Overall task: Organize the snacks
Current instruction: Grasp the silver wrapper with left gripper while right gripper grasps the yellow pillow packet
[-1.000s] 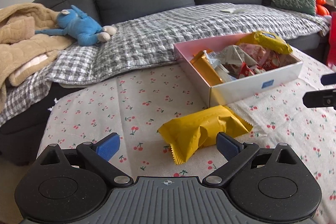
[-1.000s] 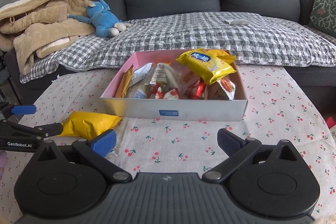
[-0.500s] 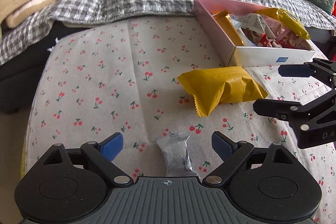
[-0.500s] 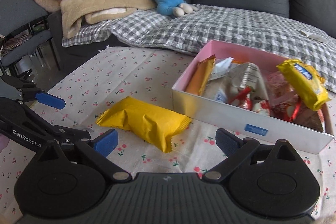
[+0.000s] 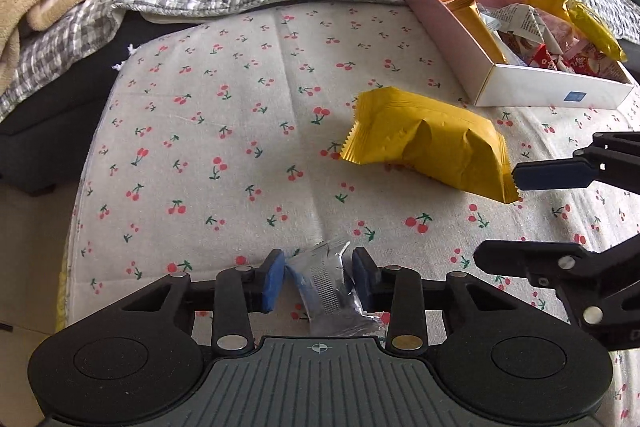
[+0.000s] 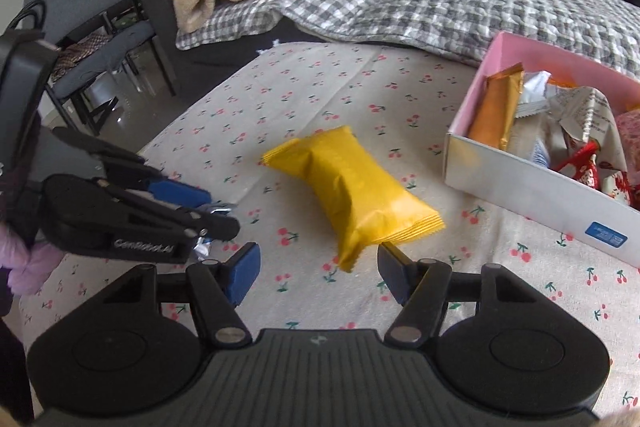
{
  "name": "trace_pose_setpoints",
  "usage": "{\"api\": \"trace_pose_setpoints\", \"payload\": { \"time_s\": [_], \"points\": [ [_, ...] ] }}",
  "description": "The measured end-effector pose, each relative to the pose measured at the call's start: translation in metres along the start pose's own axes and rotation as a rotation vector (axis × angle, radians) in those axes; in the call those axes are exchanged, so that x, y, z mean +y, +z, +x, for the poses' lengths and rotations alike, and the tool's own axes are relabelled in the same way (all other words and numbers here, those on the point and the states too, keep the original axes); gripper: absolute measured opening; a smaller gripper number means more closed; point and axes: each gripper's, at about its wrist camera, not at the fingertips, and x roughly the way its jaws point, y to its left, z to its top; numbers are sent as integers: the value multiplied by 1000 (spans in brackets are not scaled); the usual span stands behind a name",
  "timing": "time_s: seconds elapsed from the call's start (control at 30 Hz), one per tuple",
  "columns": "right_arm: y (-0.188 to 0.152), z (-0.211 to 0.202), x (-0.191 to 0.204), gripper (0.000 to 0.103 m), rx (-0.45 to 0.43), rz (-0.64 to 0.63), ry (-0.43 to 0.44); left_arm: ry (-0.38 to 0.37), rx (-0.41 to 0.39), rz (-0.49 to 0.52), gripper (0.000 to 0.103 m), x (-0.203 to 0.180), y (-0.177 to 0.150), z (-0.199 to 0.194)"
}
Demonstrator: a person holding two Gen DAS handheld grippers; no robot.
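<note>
Snacks fill most of the pink box (image 5: 448, 23) already, seen from the left wrist: a gold bar, a yellow bag and some red and white packs lie inside it, near the far right corner of the tabletop (image 5: 224, 131). Two snacks are not in yet. The small silver pack (image 5: 324, 279) lies at the near edge, right between the left tongs (image 5: 318, 279). These tongs are closing, and their blue pads look to be just touching its sides. The big yellow pack (image 5: 424, 143) lies in the middle of the tabletop, just beside the box. One blue pad of the right tongs (image 5: 532, 215) sits at its near end.

From the right wrist, the yellow pack (image 6: 352, 187) lies flat on the cherry cloth, and its near end sits between the right tongs (image 6: 316, 267). These tongs are closing too, but there are gaps at both sides, so they are not squeezing it yet. The left tongs (image 6: 200, 211) are low at the left edge over the silver pack (image 6: 218, 209). So the job looks nearly done: only these two packs are left to lift and drop into the box (image 6: 520, 183).
</note>
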Motion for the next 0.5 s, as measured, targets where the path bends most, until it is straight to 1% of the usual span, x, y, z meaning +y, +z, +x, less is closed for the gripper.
{"api": "trace_pose_setpoints", "payload": {
  "time_s": [0.07,0.1,0.13,0.2,0.27,0.33,0.37,0.5],
  "points": [
    [2,-6,6,67,-19,-30,-10,8,-18,7,36,1,0,-2],
    [5,-7,7,74,-32,-38,-25,11,-27,4,39,1,0,-3],
    [8,-9,6,78,-50,-46,-44,7,-26,-1,39,1,0,-4],
    [14,-9,5,80,-72,-58,-75,-1,-16,-16,44,1,0,-3],
    [20,-5,1,80,-66,-64,-95,-2,1,-24,45,0,1,0],
    [26,6,-4,80,-36,-70,-102,6,18,-30,45,-1,0,4],
    [27,11,-6,79,-21,-70,-107,6,15,-32,45,-1,0,5],
    [33,33,-10,73,41,-77,-140,6,11,-40,46,0,-1,5]
  ]
}}
